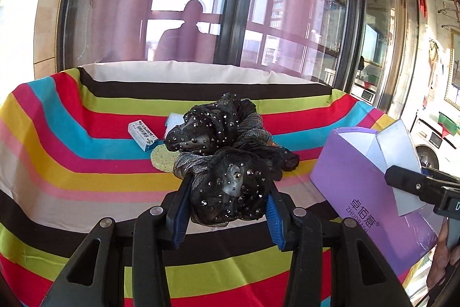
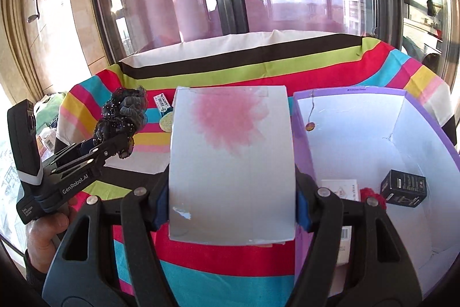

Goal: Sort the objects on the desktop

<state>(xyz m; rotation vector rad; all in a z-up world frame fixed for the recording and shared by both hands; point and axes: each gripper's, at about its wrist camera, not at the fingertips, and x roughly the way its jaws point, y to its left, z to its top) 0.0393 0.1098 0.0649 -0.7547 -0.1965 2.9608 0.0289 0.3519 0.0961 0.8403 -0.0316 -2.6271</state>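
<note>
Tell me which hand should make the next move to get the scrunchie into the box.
Left. The left gripper already clamps the black scrunchie, raised above the striped cloth. The right gripper is busy holding back the flap of the purple box, so the opening is probably clear for the drop.

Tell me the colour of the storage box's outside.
Purple box, white inside; clearest in the left wrist view.

left claw point(image 1: 227, 192): black arms, blue pads, silver screws | right claw point(image 2: 231, 192): same | "GenRobot.AI" lettering
</note>
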